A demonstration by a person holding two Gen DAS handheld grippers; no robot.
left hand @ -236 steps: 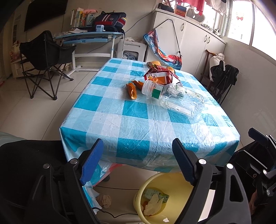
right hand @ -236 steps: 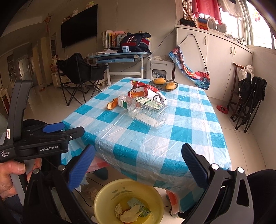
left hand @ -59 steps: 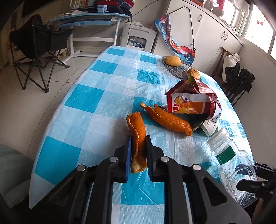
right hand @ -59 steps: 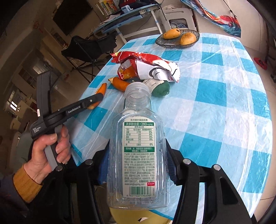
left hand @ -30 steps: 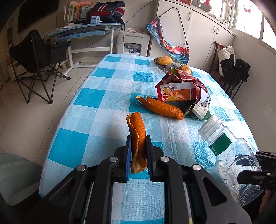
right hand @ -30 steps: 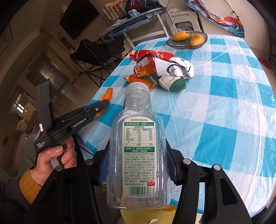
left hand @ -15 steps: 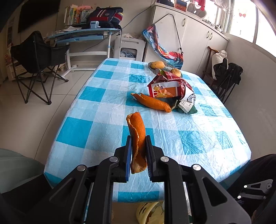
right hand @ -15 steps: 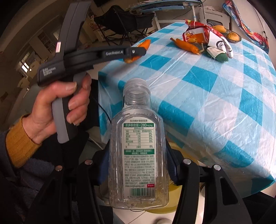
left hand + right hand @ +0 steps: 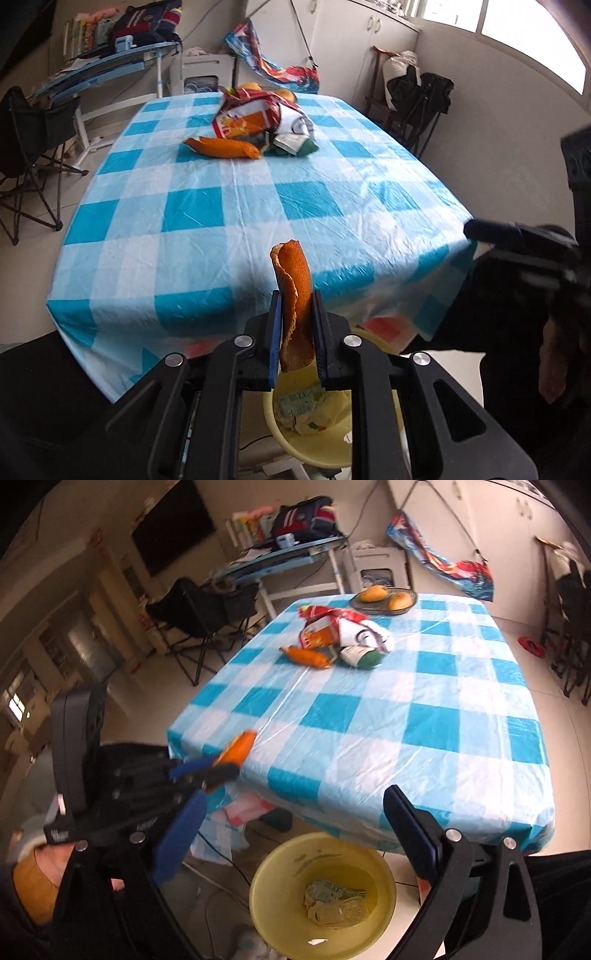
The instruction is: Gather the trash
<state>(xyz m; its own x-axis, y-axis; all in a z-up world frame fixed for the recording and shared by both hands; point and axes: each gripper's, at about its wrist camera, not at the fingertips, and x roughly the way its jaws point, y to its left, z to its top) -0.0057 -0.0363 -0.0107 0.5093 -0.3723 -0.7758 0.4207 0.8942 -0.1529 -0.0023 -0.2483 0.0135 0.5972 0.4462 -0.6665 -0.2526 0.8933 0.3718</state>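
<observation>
My left gripper (image 9: 296, 301) is shut on a curled orange peel (image 9: 293, 280), held past the table's near edge above the yellow bin (image 9: 332, 452). The right wrist view shows that left gripper (image 9: 221, 766) and its peel (image 9: 239, 750) at the table corner. My right gripper (image 9: 295, 832) hangs over the yellow bin (image 9: 273, 878), its jaws opening with nothing between them. A clear bottle (image 9: 338, 904) lies in the bin among crumpled scraps. On the table remain a second orange peel (image 9: 223, 147), a red snack bag (image 9: 255, 112) and a green-and-white wrapper (image 9: 295, 142).
The table wears a blue checked plastic cloth (image 9: 207, 214). A fruit dish (image 9: 384, 597) stands at its far end. A folding chair (image 9: 26, 122) and a desk stand at the left, another chair (image 9: 421, 96) at the right wall. A cable runs on the floor by the bin.
The right gripper has opened and the bottle it held now lies in the bin. My left gripper has drawn back with the peel to the table's near edge, over the bin.
</observation>
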